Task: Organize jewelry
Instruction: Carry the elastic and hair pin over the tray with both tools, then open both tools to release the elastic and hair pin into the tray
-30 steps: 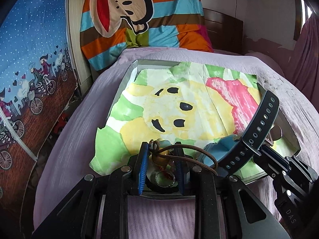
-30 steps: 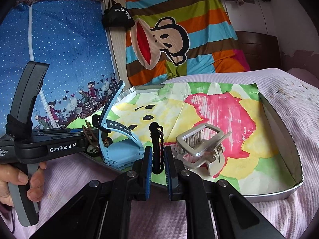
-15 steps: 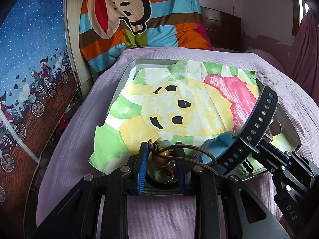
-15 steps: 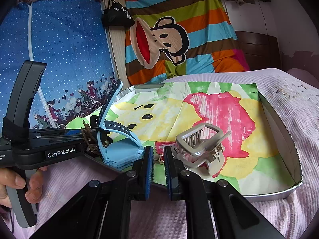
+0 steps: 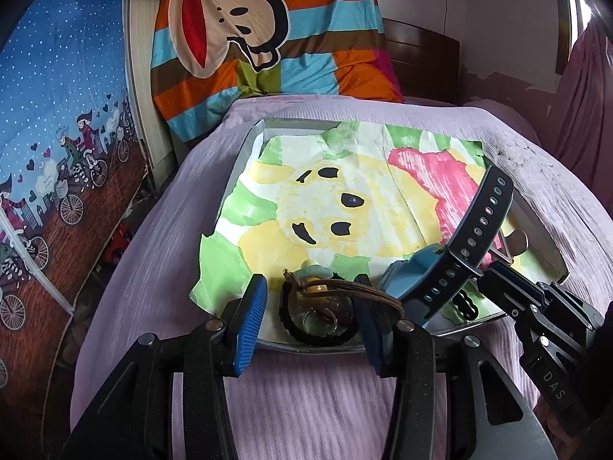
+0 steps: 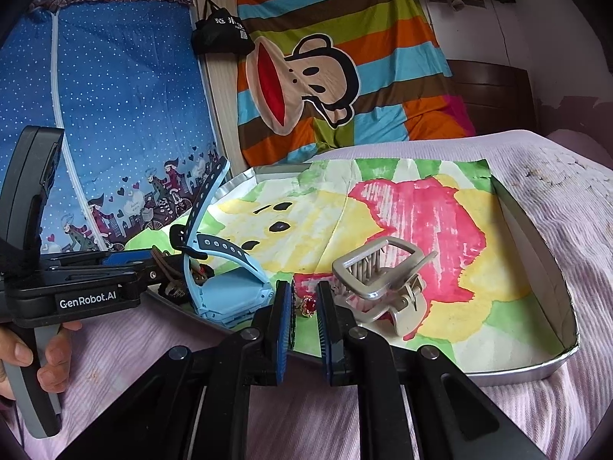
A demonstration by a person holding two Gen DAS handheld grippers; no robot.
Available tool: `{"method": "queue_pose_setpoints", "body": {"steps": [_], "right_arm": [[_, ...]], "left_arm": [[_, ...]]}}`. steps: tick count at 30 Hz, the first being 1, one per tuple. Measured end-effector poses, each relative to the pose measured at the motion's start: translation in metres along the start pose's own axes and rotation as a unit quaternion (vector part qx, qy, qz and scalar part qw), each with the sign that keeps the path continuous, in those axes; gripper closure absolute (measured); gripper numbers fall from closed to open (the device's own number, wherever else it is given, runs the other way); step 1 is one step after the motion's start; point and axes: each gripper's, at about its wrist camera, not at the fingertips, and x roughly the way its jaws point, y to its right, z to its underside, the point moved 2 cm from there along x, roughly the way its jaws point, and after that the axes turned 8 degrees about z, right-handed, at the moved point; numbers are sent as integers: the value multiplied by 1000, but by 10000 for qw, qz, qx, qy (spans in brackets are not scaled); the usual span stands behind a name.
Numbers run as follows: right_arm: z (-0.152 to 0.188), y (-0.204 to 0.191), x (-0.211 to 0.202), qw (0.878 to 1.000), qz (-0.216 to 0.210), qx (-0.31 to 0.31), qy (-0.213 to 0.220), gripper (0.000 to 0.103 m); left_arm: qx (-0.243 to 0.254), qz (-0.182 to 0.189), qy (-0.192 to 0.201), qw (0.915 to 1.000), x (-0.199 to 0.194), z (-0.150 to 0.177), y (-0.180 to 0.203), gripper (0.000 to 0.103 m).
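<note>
A silver tray [image 5: 245,153] lined with a painted paper lies on the bed. My left gripper [image 5: 310,306] is open at the tray's near edge, its jaws either side of a brown cord pendant [image 5: 325,293] lying on a black ring with a small metal ring. A blue watch [image 5: 452,268] stands just right of it. My right gripper [image 6: 302,306] is open by a small gap at the near rim [image 6: 536,368]. A gold ring with a red stone [image 6: 308,304] lies between its fingers. A black wavy clip [image 5: 465,304] lies flat beside them. A grey hair claw [image 6: 379,287] sits right of them.
The tray rests on a lilac ribbed bedspread [image 5: 306,402]. A striped monkey-print pillow [image 6: 325,88] leans at the headboard. A blue curtain [image 6: 115,115] hangs on the left. The far half of the tray holds only the paper lining.
My left gripper opened and let go of the pendant cluster, which now rests in the tray. My right gripper lowered the black wavy clip and opened slightly; the clip is out of its fingers.
</note>
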Motion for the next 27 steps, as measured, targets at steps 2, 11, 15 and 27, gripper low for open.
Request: {"method": "queue_pose_setpoints", "body": {"steps": [2, 11, 15, 27], "right_arm": [[0, 0, -2, 10000, 27, 10, 10, 84], [-3, 2, -20, 9991, 255, 112, 320, 63], [-5, 2, -31, 9980, 377, 106, 493, 57], [-10, 0, -62, 9934, 739, 98, 869, 25]], "left_arm": [[26, 13, 18, 10000, -2, 1, 1, 61], [68, 41, 212, 9997, -17, 8, 7, 49], [-2, 84, 343, 9994, -28, 11, 6, 43], [-338, 368, 956, 9942, -75, 20, -1, 23]]}}
